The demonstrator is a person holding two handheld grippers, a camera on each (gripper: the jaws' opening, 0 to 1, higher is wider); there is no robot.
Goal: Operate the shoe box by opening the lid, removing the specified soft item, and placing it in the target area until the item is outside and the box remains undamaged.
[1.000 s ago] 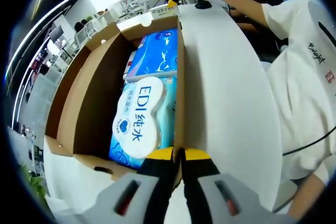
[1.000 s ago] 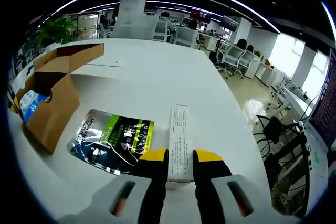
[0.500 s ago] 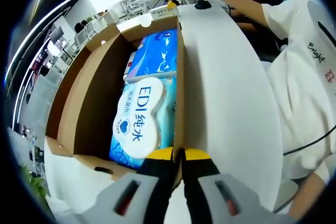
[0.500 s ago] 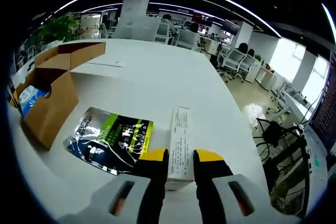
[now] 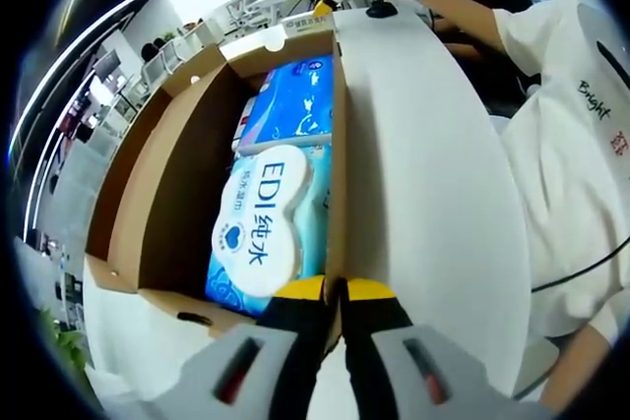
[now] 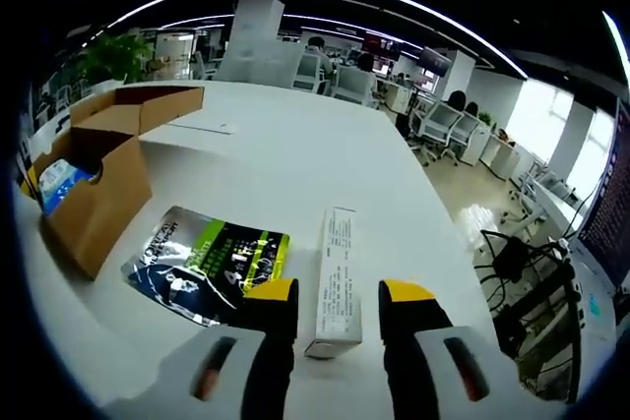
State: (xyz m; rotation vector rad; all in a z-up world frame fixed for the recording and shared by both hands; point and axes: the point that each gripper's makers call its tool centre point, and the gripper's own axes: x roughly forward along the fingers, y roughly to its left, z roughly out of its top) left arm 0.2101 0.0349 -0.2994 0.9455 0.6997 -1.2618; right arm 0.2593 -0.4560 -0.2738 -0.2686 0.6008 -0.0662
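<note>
L gripper point(image 5: 336, 289): yellow-tipped jaws pressed together on the thin edge of the shoe box point(image 5: 162, 194) side wall, pinching the cardboard right at the near corner. Box = plain brown corrugated board, matte, lid folded back on the far-left side of the jaws. Just left of the fingertips, inside the box, lies a wet-wipes pack point(image 5: 264, 218): soft glossy plastic, pale blue, w/ a white rounded flap label printed "EDI" in blue. Beyond it, further along the jaws, a second blue-and-white soft pack point(image 5: 293, 102), also in the box, touching the first. Right of the jaws, smooth white table point(image 5: 423, 204) top, curved by the lens. Further right, a person in a white shirt point(image 5: 566, 145) w/ small dark lettering; a thin black cable runs across the shirt's lower part.

R gripper point(image 6: 338, 294): jaws spread apart, nothing gripped. Between them, on the table, a slim white carton point(image 6: 336, 277), long rectangular, matte w/ fine printed text, its near end sitting in the gap; contact w/ the pads can't be told. Just left of the left finger, a flat foil pouch point(image 6: 215, 263): shiny, black and green w/ silver edges, slightly crinkled, lying flat. Further left, well apart, the open shoe box again, blue pack visible inside. Beyond the table, office chairs point(image 6: 433, 120) and desks, far off.
</note>
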